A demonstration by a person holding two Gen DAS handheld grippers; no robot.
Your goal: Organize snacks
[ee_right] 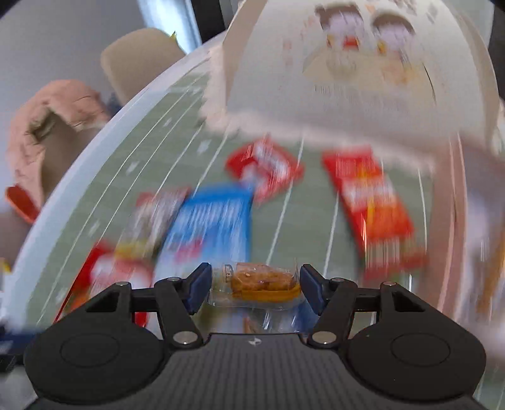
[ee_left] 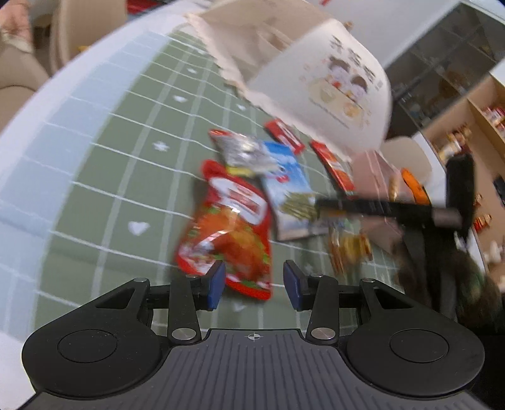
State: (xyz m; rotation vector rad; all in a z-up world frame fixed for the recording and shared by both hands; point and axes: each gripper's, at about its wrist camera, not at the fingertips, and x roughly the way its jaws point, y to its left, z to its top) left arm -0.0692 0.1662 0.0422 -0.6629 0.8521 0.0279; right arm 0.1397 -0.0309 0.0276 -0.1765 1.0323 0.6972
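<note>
Several snack packs lie on a green checked tablecloth. A big red chip bag lies just ahead of my open, empty left gripper. Beyond it lie a silver pack, a blue pack and two small red packs. A white paper bag with a cartoon print stands behind them. My right gripper has a clear-wrapped brown biscuit pack between its fingers; the pads look apart from its ends. The blue pack and red packs show blurred beyond.
The table's white rim curves at left, with beige chairs behind it. The right arm's black gripper body reaches in from the right. Shelves stand at far right. A pink cloth lies on a chair.
</note>
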